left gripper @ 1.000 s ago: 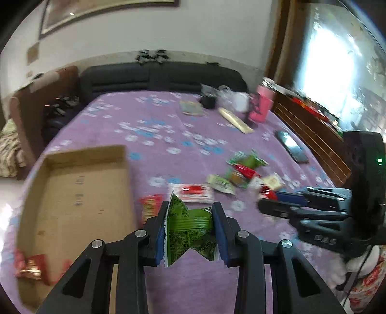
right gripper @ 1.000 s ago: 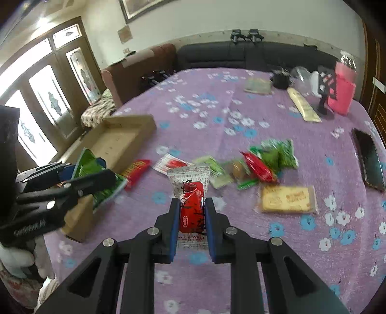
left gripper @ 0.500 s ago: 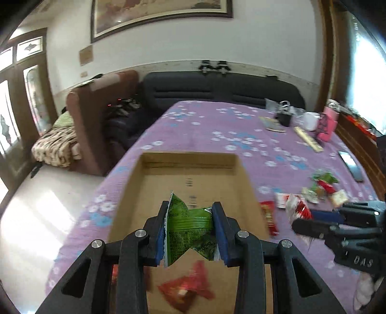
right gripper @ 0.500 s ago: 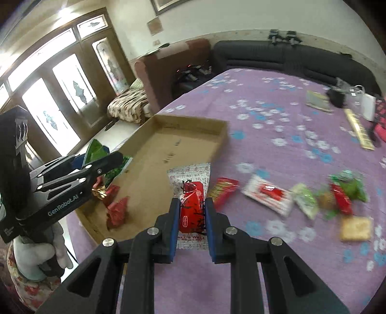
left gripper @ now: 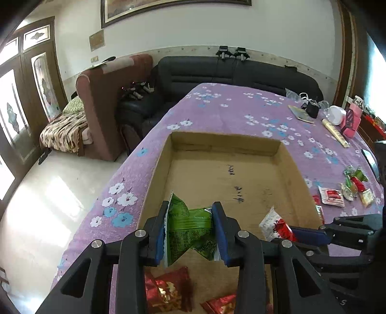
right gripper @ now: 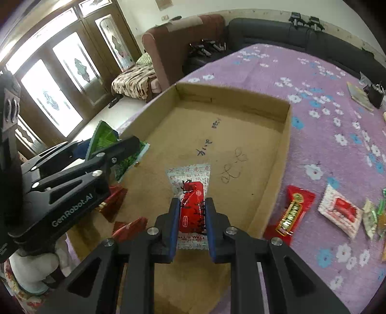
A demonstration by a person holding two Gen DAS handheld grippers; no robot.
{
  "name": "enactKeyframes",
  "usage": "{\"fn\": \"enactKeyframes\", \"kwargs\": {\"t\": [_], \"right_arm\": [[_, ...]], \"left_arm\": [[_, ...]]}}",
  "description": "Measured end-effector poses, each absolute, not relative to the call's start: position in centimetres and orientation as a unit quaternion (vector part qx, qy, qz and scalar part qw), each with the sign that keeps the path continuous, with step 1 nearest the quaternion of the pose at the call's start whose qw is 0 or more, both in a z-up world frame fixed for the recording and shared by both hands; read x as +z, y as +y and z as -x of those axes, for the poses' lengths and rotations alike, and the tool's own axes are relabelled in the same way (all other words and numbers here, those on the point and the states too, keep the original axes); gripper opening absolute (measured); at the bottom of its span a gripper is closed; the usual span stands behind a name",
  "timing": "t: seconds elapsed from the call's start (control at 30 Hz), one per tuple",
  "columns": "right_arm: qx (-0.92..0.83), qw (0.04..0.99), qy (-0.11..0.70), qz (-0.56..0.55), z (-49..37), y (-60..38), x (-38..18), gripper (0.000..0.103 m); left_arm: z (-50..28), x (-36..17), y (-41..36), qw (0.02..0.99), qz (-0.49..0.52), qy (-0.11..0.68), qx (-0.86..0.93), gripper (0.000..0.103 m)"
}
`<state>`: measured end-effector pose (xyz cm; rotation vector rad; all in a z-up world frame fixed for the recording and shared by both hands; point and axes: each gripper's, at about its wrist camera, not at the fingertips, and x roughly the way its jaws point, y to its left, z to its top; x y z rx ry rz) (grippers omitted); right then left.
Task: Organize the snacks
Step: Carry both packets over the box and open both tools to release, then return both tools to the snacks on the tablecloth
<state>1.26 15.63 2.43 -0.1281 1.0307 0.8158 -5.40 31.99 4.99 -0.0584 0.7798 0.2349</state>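
I have both jaws clenched: left gripper (left gripper: 190, 231) on the green packet (left gripper: 188, 229), right gripper (right gripper: 191, 215) on the red-and-white packet (right gripper: 191, 193). Both hang over the cardboard box (right gripper: 277, 154), its bare floor stretching toward twelve o'clock, so I'd release there.

It was a home's living room: a long black leather sofa (left gripper: 236, 72) ran along the white wall under a framed painting (left gripper: 173, 7), a brown armchair (left gripper: 108, 101) stood near tall wooden glazed doors (right gripper: 60, 79), and a purple flowered cloth (left gripper: 229, 113) covered the desk.
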Motion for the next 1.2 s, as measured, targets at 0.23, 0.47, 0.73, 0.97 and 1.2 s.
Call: {"fn": "enactKeyframes", "kwargs": {"t": [0.23,0.47,0.73,0.97,1.2], "right_arm": [[0.382,0.791,0.474,0.059,-1.0,16.3,2.2,0.022],[0.387,0.807,0.443,0.043,0.1,14.5,4.4,0.034],[0.337,0.854,0.397,-0.018,-1.0,3.9,8.2,0.049],[0.223,0.88,0.408,-0.1,-4.0,-10.2,6.8,0.05],[0.183,0.875,0.422,-0.154,-5.7,-16.4,4.1,0.05]], "left_arm": [[5.1,4.5,32.4,0.913,0.032,0.387,0.121,0.04],[5.8,5.6,32.2,0.917,0.044,0.376,0.129,0.071],[7.5,8.4,30.4,0.931,0.073,0.35,0.07,0.079],[6.6,9.8,26.0,0.931,0.12,0.343,-0.019,0.086],[3.7,8.3,19.5,0.915,0.102,0.383,-0.08,0.086]]}}
